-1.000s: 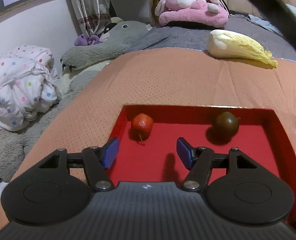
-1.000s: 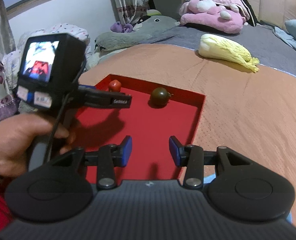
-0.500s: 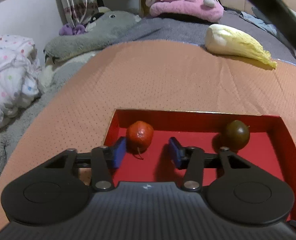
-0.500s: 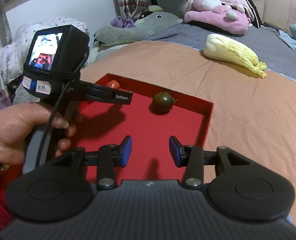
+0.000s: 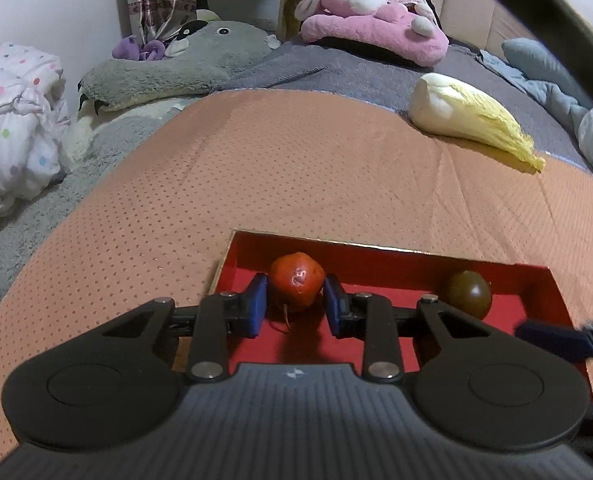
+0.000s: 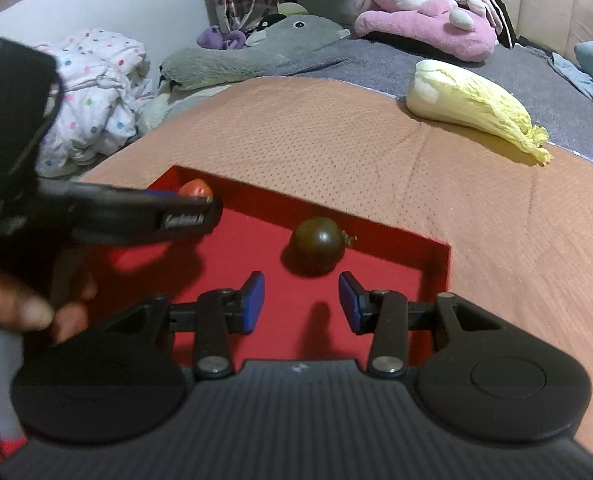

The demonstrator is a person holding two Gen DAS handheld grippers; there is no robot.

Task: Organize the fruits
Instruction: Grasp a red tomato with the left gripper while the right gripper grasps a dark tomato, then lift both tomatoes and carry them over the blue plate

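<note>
While the left gripper (image 5: 295, 303) is clamped on the red fruit (image 5: 296, 284) at the far left corner of the red tray (image 5: 436, 254), its blue pads pressing both sides, the right gripper (image 6: 301, 300) hangs over the tray with its jaws apart and nothing between them. Just beyond its tips, the dark fruit (image 6: 317, 245) sits near the tray's far wall. A pale cabbage (image 6: 472, 104) lies far right on the orange cover (image 6: 336, 140), and the hand (image 6: 24, 308) at the left edge is blurred, seemingly holding the left gripper's handle.

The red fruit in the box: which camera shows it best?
The left wrist view. There the red fruit sits close and centred, gripped between the left gripper pads inside the red box. In the right wrist view it is small and half hidden behind that gripper.
</note>
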